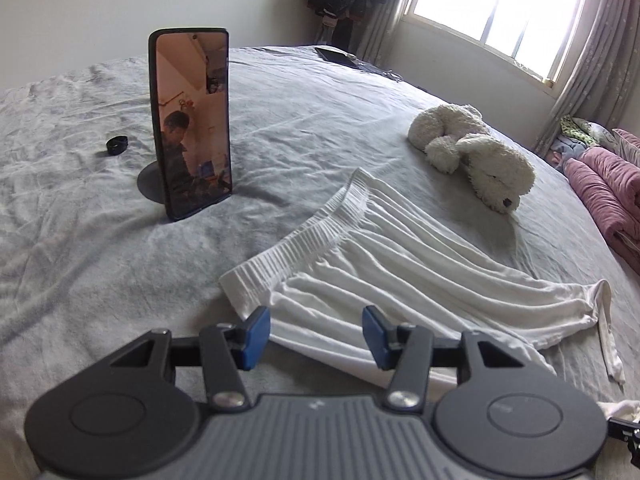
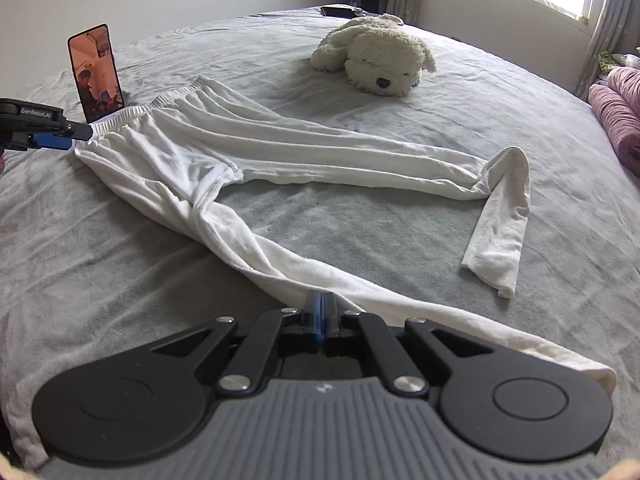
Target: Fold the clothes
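White long pants (image 2: 208, 152) lie spread on a grey bed sheet (image 2: 360, 220), waistband toward the left, legs splayed apart. The far leg's cuff is folded back. My right gripper (image 2: 320, 312) is shut at the near leg of the pants; the fabric passes under its tips, so I cannot tell if it pinches it. My left gripper (image 1: 316, 334) is open, its blue pads (image 1: 256, 336) just above the pants (image 1: 360, 264) near the waistband's near corner. The left gripper also shows in the right wrist view (image 2: 52, 136), beside the waistband.
A phone (image 1: 192, 120) stands upright on a round stand left of the pants. A white plush dog (image 2: 376, 56) lies beyond the pants. A small black ring (image 1: 117, 145) lies far left. Pink bedding (image 1: 608, 188) is piled at the right edge. A window is behind.
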{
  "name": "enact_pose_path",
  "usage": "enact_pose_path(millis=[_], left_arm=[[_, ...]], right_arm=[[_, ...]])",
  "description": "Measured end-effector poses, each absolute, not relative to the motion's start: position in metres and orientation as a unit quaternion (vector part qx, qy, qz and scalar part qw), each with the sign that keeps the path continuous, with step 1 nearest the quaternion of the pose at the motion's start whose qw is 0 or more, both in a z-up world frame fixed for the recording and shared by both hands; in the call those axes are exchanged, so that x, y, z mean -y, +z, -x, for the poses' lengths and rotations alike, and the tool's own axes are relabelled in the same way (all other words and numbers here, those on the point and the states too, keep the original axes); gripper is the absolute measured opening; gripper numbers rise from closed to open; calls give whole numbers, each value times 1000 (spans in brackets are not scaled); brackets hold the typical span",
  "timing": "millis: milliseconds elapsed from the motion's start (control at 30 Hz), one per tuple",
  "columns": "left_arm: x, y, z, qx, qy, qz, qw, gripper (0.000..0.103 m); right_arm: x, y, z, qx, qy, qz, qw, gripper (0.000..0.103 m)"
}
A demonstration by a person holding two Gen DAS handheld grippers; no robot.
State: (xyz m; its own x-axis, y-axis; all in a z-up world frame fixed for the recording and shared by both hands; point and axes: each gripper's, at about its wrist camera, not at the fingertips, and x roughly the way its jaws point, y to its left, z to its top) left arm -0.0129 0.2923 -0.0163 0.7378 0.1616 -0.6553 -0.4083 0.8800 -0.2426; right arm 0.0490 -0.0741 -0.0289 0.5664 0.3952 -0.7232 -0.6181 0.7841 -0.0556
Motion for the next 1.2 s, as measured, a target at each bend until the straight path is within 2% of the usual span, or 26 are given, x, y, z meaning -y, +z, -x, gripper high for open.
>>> enact_pose_path(millis=[33, 200, 400, 467, 500, 833, 1067, 1200], left_arm=[[-294, -17, 13, -329, 157, 191, 912, 51], [-297, -19, 14, -336, 163, 196, 906, 52], [-304, -20, 15, -339, 180, 205, 900, 52], [-307, -21, 14, -343, 185, 206, 898, 52], [-308, -22, 14, -345, 187, 206, 896, 52], [-317, -32, 10, -354, 205, 223, 885, 51], [-320, -33, 8, -348, 218, 228, 883, 43], [-326, -33, 10, -344, 220, 246, 879, 40]], right_arm=[[73, -28, -47, -361, 292, 155, 872, 15], [62, -27, -38, -348, 307, 179, 868, 28], [43, -37, -40, -344, 318, 215, 857, 28], [41, -36, -44, -339, 310, 220, 860, 6], [41, -33, -47, -340, 305, 217, 863, 3], [38, -13, -94, -325, 274, 214, 880, 2], [34, -34, -130, -342, 237, 207, 885, 2], [35, -35, -129, -347, 238, 186, 888, 8]])
